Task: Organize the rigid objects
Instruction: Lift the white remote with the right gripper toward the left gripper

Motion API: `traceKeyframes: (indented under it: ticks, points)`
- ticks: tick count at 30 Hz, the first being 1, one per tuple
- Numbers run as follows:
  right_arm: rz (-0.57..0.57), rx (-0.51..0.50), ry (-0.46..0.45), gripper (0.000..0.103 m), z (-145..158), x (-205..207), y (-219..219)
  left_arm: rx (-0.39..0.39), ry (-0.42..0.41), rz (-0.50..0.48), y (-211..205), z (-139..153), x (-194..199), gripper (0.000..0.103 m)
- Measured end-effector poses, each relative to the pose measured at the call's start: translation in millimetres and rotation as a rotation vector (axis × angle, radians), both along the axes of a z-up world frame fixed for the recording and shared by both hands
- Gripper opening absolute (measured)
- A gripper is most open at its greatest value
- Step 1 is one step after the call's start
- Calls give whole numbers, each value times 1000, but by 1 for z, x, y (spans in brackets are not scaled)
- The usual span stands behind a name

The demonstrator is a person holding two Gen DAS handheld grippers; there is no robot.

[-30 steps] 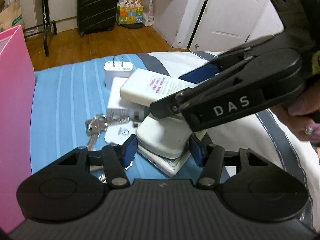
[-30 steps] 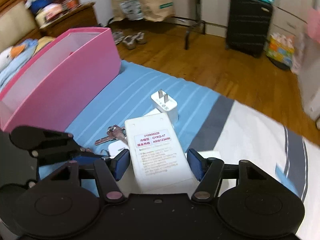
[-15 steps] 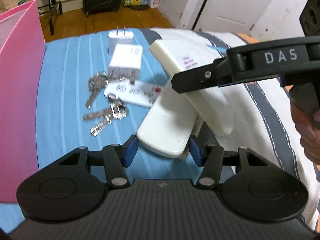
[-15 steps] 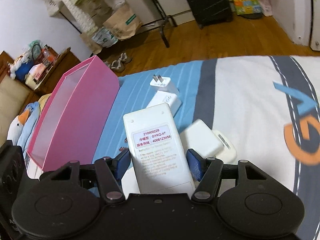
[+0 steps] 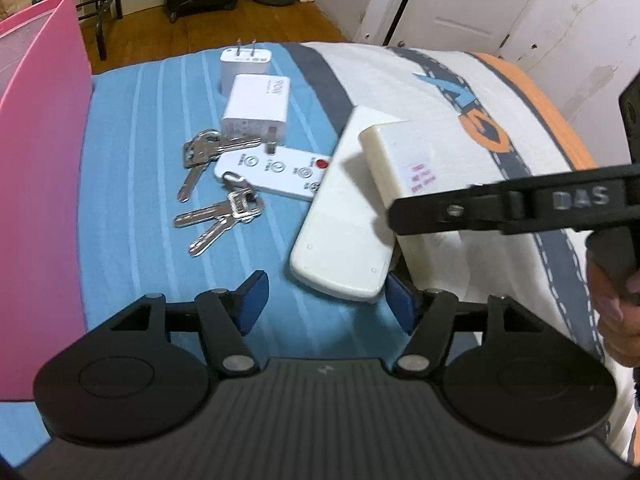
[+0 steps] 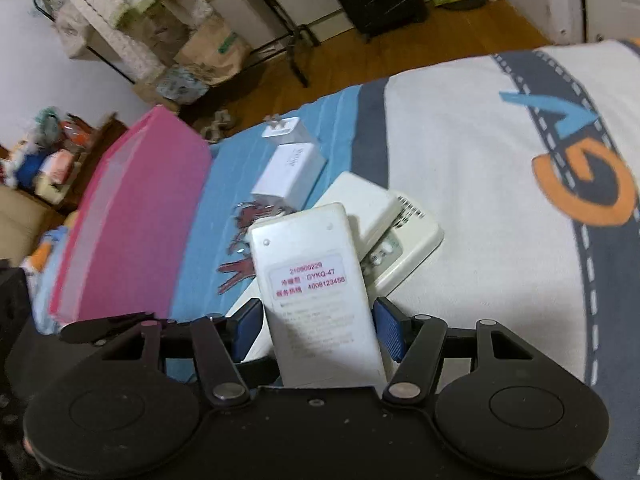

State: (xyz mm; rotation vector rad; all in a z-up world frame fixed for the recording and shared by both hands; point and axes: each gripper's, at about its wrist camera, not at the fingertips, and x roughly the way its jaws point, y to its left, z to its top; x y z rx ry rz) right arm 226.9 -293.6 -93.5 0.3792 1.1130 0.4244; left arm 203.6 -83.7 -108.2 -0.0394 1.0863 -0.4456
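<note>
My right gripper (image 6: 318,328) is shut on a cream remote (image 6: 316,292) with a red-printed label, held tilted above the bed. In the left wrist view that remote (image 5: 400,160) hangs at the right, with the right gripper (image 5: 400,210) reaching in from that side. Under it a white remote (image 5: 344,220) lies face down, its near end between the fingers of my left gripper (image 5: 326,304). The left jaws are opening, and the left pad (image 5: 252,300) stands clear of the remote. A third remote (image 6: 408,236) with buttons lies beneath.
A flat white remote (image 5: 272,172) with a red button, two bunches of keys (image 5: 218,216), and two white chargers (image 5: 256,108) lie on the blue-striped cover. A tall pink box (image 5: 40,160) stands at the left. A hand (image 5: 616,312) holds the right gripper's handle.
The left jaws have widened off the white remote that they held. The right gripper has rolled and carried the labelled remote off the pile, to the right in the left wrist view.
</note>
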Motion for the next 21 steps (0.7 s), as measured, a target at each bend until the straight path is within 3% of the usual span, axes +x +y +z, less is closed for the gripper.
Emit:
traceKeyframes:
  ticks: [8,13,15,17,21]
  points:
    - [21,110,7,73,-10,-21,-23,-67,2,57,18,24,-2,61]
    - [143,25,-49,73,-10,-39,-11,-119,-35,82,16,38,1,60]
    - [150,-33,-86,73,-13,-38,-6,-149,-27,66,8,37,3,57]
    - [136,-26,-123,73,-16,-34,-8,-165,-10,65,-2,30,6,49]
    - [143,9,-162,61,-17,-34,-10,-176,-29,79,-14,20,5,45]
